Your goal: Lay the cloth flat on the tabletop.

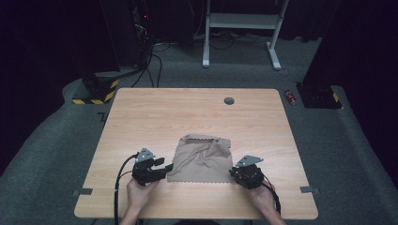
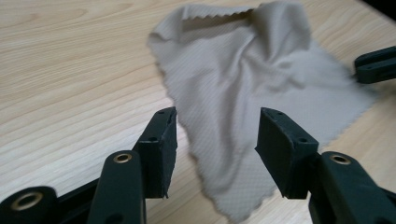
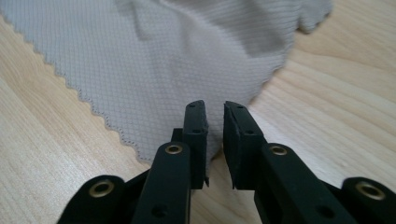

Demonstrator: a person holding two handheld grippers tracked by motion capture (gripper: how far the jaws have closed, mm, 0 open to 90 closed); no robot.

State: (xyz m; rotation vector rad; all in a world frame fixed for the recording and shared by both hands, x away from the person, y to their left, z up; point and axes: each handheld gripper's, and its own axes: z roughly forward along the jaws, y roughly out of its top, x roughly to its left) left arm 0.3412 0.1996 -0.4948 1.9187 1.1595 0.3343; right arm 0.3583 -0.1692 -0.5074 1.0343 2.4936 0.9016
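Cloth, beige and rumpled, lies between the two grippers near the person's edge of the table, its far edge folded over and its near edge pinked in a zigzag.

From the left gripper, its own view shows jaws standing wide apart with the cloth's near corner lying flat on the wood between them, not pinched. Off to that view's right edge, a black jaw tip of the other gripper sits at the cloth's far corner. The right gripper has its jaws nearly together, a narrow slit left between the pads; they hang just over the cloth's corner, and whether they touch the fabric I cannot tell. This view brings out the fine diamond weave and the scalloped hem, which the high view blurs into plain tan.

From above, the left gripper points at the cloth's left side and the right gripper at its right corner, each held by a hand coming in from the bottom edge, with a cable trailing back.

Beyond them, the table is pale wood grain with a grey grommet near its far edge. Grey carpet surrounds it, a white desk frame stands behind, and a yellow-black striped base sits beyond the far left corner.
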